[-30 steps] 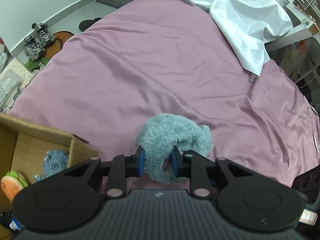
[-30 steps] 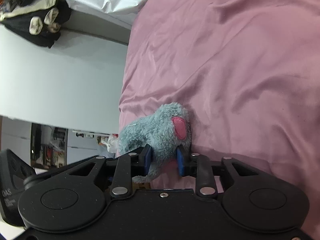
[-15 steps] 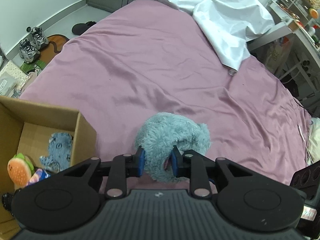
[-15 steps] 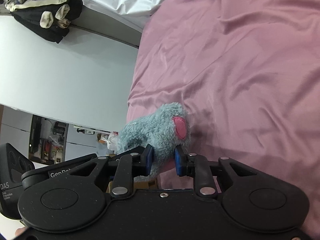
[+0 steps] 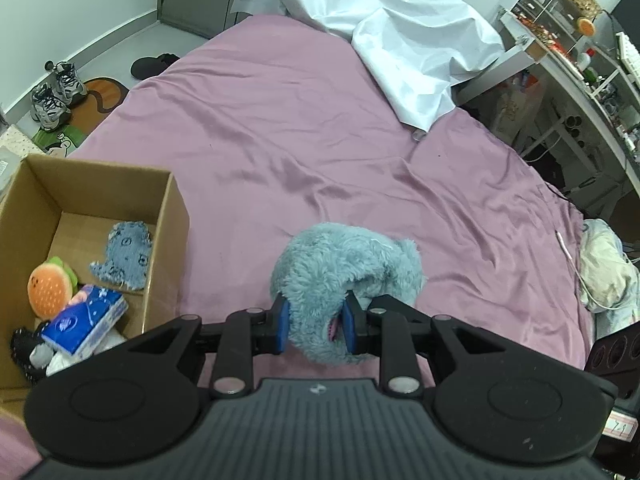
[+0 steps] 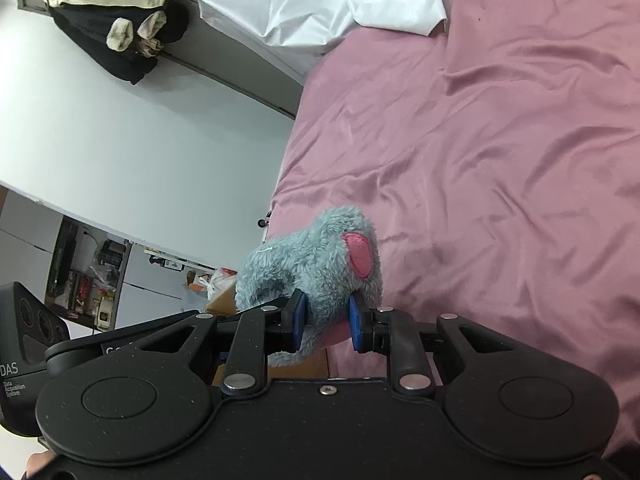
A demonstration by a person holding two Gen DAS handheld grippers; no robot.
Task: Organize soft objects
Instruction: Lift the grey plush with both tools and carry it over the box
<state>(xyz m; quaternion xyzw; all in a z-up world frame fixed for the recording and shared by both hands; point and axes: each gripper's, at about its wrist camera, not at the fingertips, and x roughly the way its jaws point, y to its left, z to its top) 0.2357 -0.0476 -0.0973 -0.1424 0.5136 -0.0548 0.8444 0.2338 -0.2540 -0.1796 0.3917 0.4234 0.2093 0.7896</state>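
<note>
Because the pink bedsheet (image 5: 304, 128) is nearly bare, with only the white sheet (image 5: 404, 40) bunched at its far end, this looks like a late stage of tidying the soft things into one place. The cardboard box (image 5: 168, 216) sits at the bed's left edge with its top open toward you, which is why it serves as the collecting point: a burger plush (image 5: 50, 290), a flat blue patterned toy (image 5: 124, 256) and a blue tissue pack (image 5: 86, 320) already lie in it. You carry the fluffy blue-grey plush toy (image 5: 344, 272) above the sheet, to the right of the box and clear of it, not yet over the opening. Both tools have it: your left gripper (image 5: 314, 326) is closed narrowly on one part, and your right gripper (image 6: 326, 322) pinches another, near the pink patch (image 6: 360, 256). The two-handed hold probably keeps the floppy body from sagging. I'd judge that the next move is leftward over the box rim.
</note>
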